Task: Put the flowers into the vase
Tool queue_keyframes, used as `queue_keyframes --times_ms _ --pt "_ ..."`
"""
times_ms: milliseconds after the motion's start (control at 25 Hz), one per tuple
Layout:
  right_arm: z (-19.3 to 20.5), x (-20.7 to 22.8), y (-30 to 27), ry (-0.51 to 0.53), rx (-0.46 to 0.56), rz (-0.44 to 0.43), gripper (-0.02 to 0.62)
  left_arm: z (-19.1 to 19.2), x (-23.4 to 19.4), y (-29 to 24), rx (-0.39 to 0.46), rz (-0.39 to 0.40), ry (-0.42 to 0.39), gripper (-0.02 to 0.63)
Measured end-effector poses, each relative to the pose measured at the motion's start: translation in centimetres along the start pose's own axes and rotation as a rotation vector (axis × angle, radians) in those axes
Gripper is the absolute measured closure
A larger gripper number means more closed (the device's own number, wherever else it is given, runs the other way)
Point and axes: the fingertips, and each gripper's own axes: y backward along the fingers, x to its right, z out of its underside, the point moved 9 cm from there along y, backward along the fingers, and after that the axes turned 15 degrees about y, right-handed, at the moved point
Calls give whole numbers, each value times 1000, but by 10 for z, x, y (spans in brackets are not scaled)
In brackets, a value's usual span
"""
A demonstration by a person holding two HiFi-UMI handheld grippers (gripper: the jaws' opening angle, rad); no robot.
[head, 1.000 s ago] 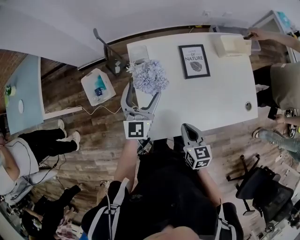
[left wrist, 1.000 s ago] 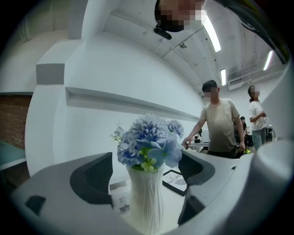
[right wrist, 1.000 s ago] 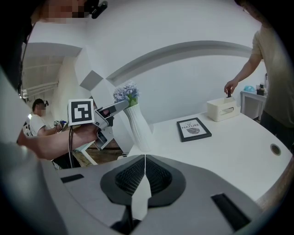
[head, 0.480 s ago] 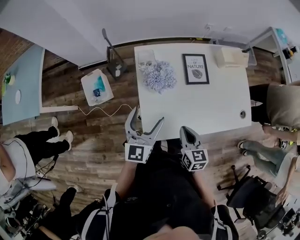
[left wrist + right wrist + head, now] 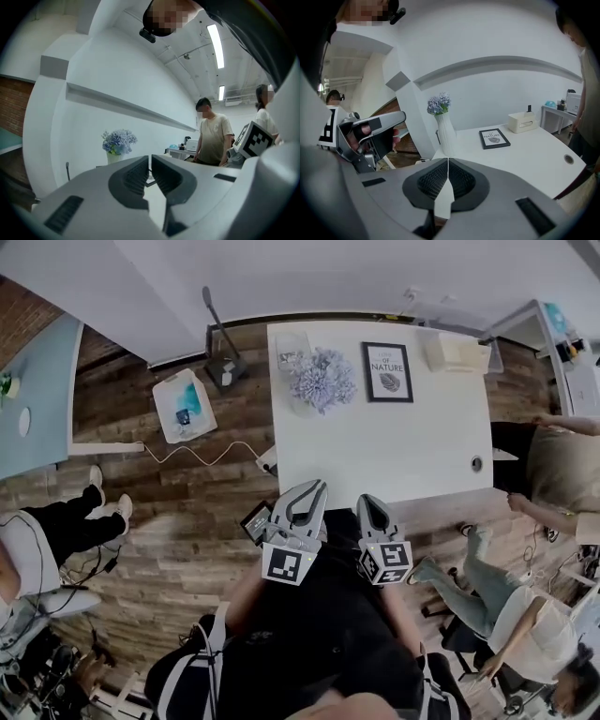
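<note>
Left fingers (image 5: pixel 135 177) just closed, empty; right fingers (image 5: pixel 461 180) pressed together; flowers (image 5: pixel 322 379) in vase (image 5: pixel 446 136)

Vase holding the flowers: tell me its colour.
White. The vase shows best in the right gripper view.

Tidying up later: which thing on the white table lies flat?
The black-framed NATURE print, face up between the vase of flowers and the cream box, which both rise above the tabletop.

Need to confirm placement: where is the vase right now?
In the right gripper view the white vase stands upright at the table's far left corner, flowers in it, with the framed print to its right.
</note>
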Motion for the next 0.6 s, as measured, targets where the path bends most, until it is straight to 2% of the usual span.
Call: queue_keyframes --times_ms 40,320,440,600 --pt "1 1 2 -1 6 3 578 0 2 1 -3 -21 6 589" --pt "-1 8 8 38 83 -51 578 8 25 11 -31 -180 156 592" --pt "-3 19 17 43 122 -85 578 10 49 13 -57 -170 185 592" --pt "2 40 32 35 177 -96 578 17 85 2 -89 -99 177 592"
